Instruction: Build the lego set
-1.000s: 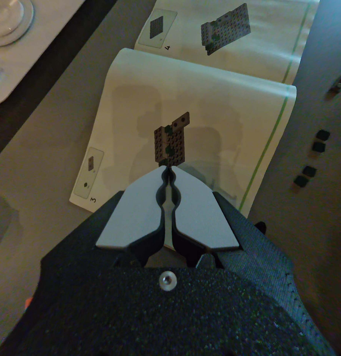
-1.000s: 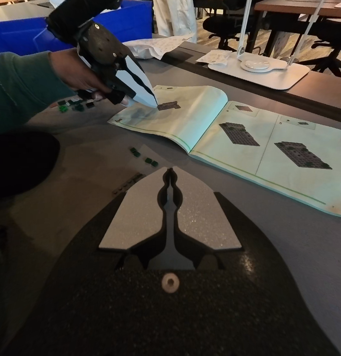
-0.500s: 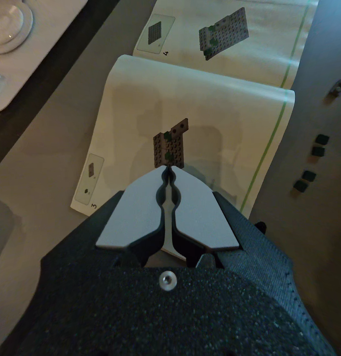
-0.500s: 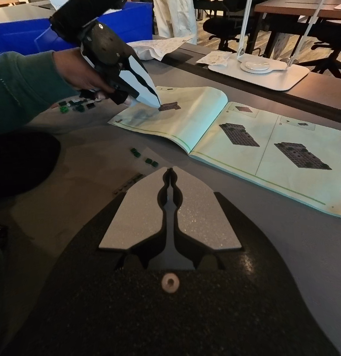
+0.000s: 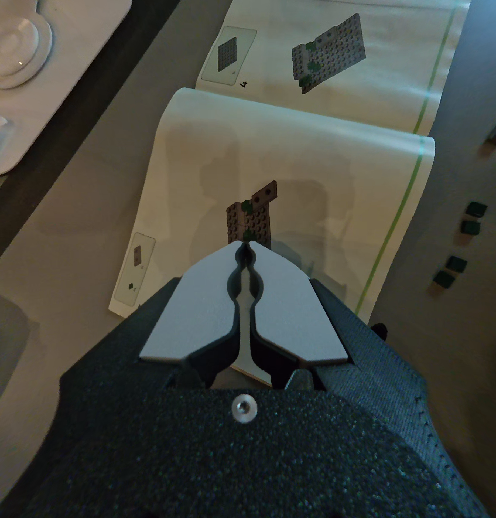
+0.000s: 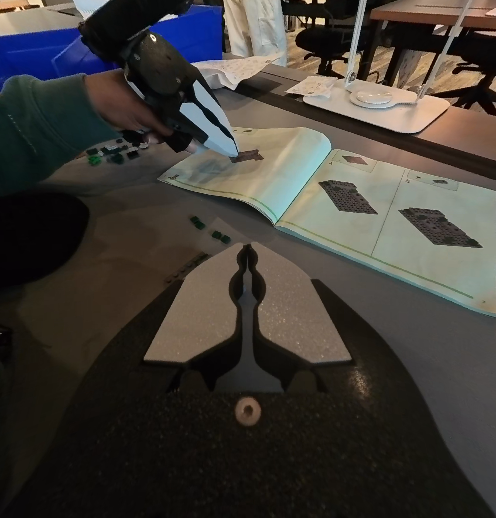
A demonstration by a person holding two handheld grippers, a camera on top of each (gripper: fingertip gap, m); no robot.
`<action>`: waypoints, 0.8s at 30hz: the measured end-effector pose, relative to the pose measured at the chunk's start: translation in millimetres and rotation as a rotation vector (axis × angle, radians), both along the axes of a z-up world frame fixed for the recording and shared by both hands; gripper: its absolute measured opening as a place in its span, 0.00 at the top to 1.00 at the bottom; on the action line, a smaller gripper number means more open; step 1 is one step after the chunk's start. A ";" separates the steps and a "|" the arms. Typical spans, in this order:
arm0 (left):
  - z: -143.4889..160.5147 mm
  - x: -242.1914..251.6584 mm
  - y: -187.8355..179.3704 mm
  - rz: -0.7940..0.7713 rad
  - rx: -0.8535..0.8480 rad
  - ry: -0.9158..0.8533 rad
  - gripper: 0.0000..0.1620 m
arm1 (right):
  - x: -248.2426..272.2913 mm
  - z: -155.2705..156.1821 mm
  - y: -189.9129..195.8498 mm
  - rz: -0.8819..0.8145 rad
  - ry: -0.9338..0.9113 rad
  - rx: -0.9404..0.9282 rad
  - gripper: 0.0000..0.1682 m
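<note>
Grey table (image 6: pixel 353 350) bare beside booklet (image 6: pixel 381 224) edge, left gripper (image 5: pixel 246 244) pinching brown assembly (image 5: pixel 249 221), right gripper (image 6: pixel 247 246) closed, empty.

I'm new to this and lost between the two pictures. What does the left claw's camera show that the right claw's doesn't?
Only the left wrist view: the brown printed drawing up close at the left claw tips, which are shut.

Only the right wrist view: the hand, blue bin, chairs, and the shut right claw.

Both: the open booklet, four dark green pieces and white stand base.
</note>
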State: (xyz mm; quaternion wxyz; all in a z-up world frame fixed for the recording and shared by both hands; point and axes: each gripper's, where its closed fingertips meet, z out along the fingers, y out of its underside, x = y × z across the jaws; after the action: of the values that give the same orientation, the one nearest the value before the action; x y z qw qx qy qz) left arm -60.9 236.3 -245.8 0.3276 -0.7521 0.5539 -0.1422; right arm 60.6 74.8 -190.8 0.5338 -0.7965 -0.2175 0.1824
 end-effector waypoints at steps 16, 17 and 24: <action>28.4 8.9 -102.0 -0.097 -0.057 -0.139 1.00 | -11.6 -1.0 -7.0 0.081 -0.046 0.005 1.00; 27.8 11.5 -111.6 -0.111 -0.069 -0.143 1.00 | -17.2 -3.1 -12.3 0.129 -0.064 -0.012 1.00; 16.4 31.0 -168.0 -0.181 -0.151 -0.156 1.00 | -25.7 -47.3 -38.0 0.310 -0.464 -0.163 0.98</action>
State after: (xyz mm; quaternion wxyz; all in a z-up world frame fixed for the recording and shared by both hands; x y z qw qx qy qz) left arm -29.9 68.3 -229.3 0.2978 -0.7084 0.5799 -0.2706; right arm 34.9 36.7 -238.2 0.3699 -0.8144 -0.4375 0.0915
